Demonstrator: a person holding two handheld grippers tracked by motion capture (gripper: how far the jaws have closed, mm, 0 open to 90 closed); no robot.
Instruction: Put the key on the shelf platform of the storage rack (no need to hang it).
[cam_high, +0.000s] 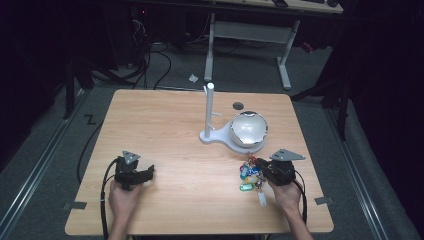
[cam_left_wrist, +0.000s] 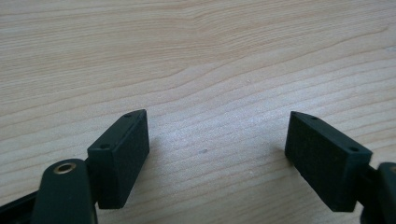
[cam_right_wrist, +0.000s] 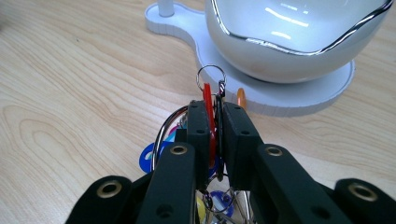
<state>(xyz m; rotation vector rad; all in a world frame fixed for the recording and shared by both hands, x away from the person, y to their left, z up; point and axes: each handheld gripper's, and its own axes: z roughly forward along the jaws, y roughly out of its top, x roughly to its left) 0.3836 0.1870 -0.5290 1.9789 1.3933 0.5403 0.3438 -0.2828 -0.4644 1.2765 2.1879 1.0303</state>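
Right gripper (cam_right_wrist: 215, 123) pinching the key bunch (cam_high: 251, 175)'s red tag; lifting gently advised. Left gripper (cam_left_wrist: 217, 154) idling, jaws wide.

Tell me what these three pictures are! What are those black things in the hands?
A person sits at a wooden table and holds a grabbing tool in each hand. One picture looks down from above; the other two come from small cameras riding on the tools. The left gripper has its jaws wide apart over bare wood. The right gripper is pinched shut on a bunch of colourful keyrings. Nearby stands a white stand with a shiny white bowl on its base.
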